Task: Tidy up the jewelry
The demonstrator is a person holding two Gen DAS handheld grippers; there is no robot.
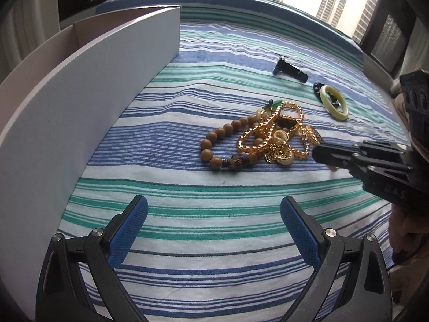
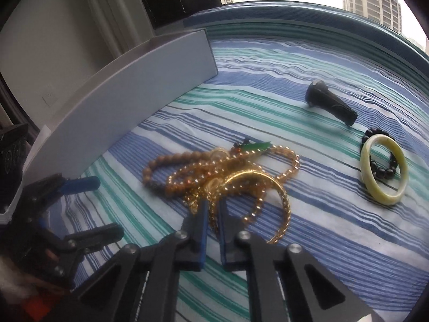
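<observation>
A: Right gripper (image 2: 213, 209) pinched nearly closed on a gold chain (image 2: 211, 214) at the near edge of the jewelry pile (image 2: 219, 177). Pile dead ahead at twelve o'clock from those fingers, touching them.

B: And from the left?

A: Left gripper (image 1: 214, 220) spread wide, gripping nothing, low over the striped cloth (image 1: 187, 209). Same pile at about one o'clock, well apart. Right arm clearly nearer.

B: Tangled?

A: Badly. Wooden bead bracelet (image 1: 214, 145) looped into the chains, gold bangle (image 2: 281, 204) arcing out toward four o'clock in the right view. Probably dragging neighbours along on any lift.

B: Long axis?

A: Pinched strand running roughly straight away from the fingers.

B: Containers?

A: White box (image 1: 88, 80) at ten o'clock from the left gripper, open on top, interior mostly hidden; contents impossible to tell.

B: Strays?

A: Pale jade bangle (image 2: 386, 169) lying over a black bead bracelet (image 2: 383, 171) at two o'clock, a black cylinder (image 2: 331, 104) beyond.
</observation>
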